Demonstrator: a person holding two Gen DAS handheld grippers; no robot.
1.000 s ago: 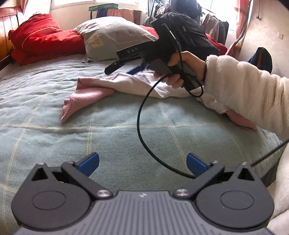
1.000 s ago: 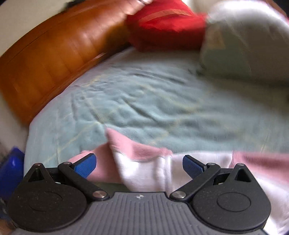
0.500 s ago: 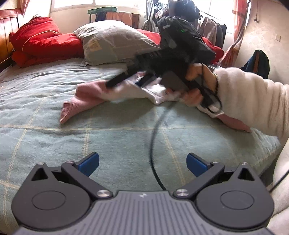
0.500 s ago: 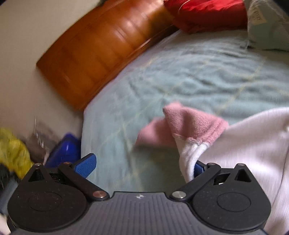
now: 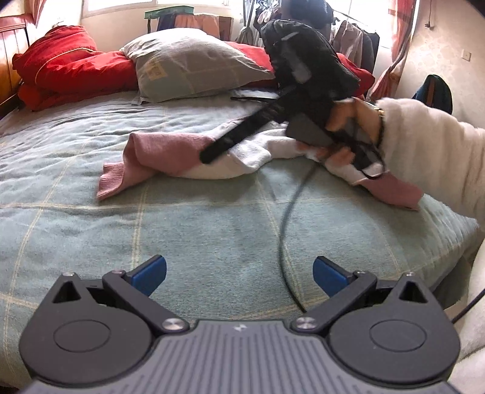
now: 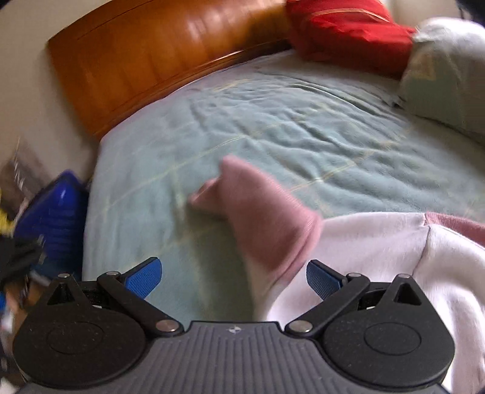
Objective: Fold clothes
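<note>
On the bed [image 5: 212, 230] lies a pink-and-white garment [image 5: 169, 151]; both grippers' jaws gape, ungrasping.

Bed [image 5: 212, 230] w/ pale green checked cover; wooden headboard [image 6: 157, 57] at far end. Red bedding [image 5: 66, 69] + grey pillow [image 5: 194, 66] stacked near it. Window [image 5: 121, 4] behind — daylight; clothes rack [image 5: 351, 39] beside red curtain [image 5: 397, 45].

One pink-and-white garment [image 5: 182, 154] crumpled mid-bed [image 5: 212, 230]. Behind it, one grey-green pillow [image 5: 194, 66]. Left of that pillow, one red quilt bundle [image 5: 66, 66]; against the pillow's right side, one black bag [image 5: 318, 57]. Two grippers: left gripper [image 5: 239, 269], right gripper [image 6: 233, 274]. One blue container [image 6: 54, 218] off the bed's corner.
</note>
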